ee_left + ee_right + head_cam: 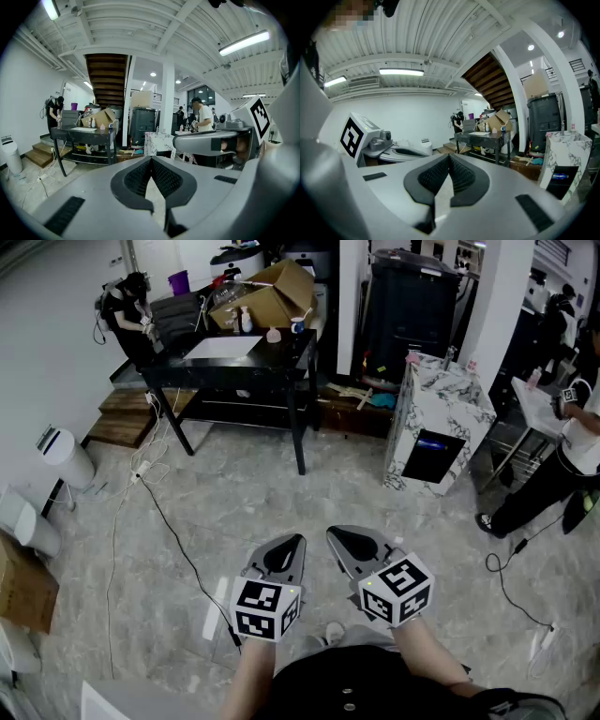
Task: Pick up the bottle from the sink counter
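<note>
bin (66, 457): white, far left, on the floor (309, 498) by the wall.
person at left (127, 307): dark clothes, stands at left end of black desk.
black desk (298, 345): back left of room; carries a cardboard box (272, 292), a white sheet & a few small containers, too small to tell apart.
cable (173, 531): black, runs over the floor from the black desk's side toward the hand-held grippers.
left hand-held gripper (292, 542): low in head view, centre-left, held above the floor, tilted a bit down. Jaws fully together, pads meet at the tip, nothing btw them. Marker cube at its rear.
right hand-held gripper (337, 536): just beside the left one, not touching it, same height. Jaws also closed tip to tip, empty.
marble desk (436, 409): white w/ grey veins, right of centre, well apart from both hand-held grippers; dark opening w/ blue glow in its front.
bottle (412, 359): small, pink top, upright on the marble desk's top at the far left corner; other small items near it, can't tell what.
person at right (572, 460): white top, dark trousers, at right edge.
</note>
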{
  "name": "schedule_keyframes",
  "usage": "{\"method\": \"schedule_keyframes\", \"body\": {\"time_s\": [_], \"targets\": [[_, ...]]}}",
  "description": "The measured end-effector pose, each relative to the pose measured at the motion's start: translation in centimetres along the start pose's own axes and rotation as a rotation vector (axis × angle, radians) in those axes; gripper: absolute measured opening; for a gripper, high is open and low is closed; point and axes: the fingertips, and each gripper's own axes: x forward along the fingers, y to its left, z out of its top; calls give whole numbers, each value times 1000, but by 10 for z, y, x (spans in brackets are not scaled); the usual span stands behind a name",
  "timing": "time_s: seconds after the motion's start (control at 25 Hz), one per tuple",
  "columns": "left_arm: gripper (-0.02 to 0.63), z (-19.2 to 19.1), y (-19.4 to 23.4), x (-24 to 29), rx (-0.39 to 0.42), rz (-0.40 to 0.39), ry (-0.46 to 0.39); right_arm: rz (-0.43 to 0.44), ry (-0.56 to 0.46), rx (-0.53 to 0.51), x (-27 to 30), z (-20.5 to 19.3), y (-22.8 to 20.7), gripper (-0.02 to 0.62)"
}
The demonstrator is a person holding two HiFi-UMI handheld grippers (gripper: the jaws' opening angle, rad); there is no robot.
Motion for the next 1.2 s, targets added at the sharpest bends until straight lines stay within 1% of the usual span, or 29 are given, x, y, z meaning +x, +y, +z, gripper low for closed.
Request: {"method": "schedule_keyframes", "body": {"time_s": [0.16,0.32,0.68,0.88,1.08,1.2], "targets": [[15,4,0,8,29,8,-1,3,1,-20,-1,6,-7,-6],[15,0,-4,14,33,-1,8,2,3,-23,-1,2,-15,-6],[15,11,3,21,36,6,-5,15,10,-32,8,5,-19,-7],[15,14,1,25,30,-1,-22,28,-25,-28,7,11,-20,0],[15,18,-8,33,33,-23,-47,55,-16,-17,8,6,-24,3],[17,21,-8,35,41,-22,-63,63,-13,-21,10,3,-29,3]]}}
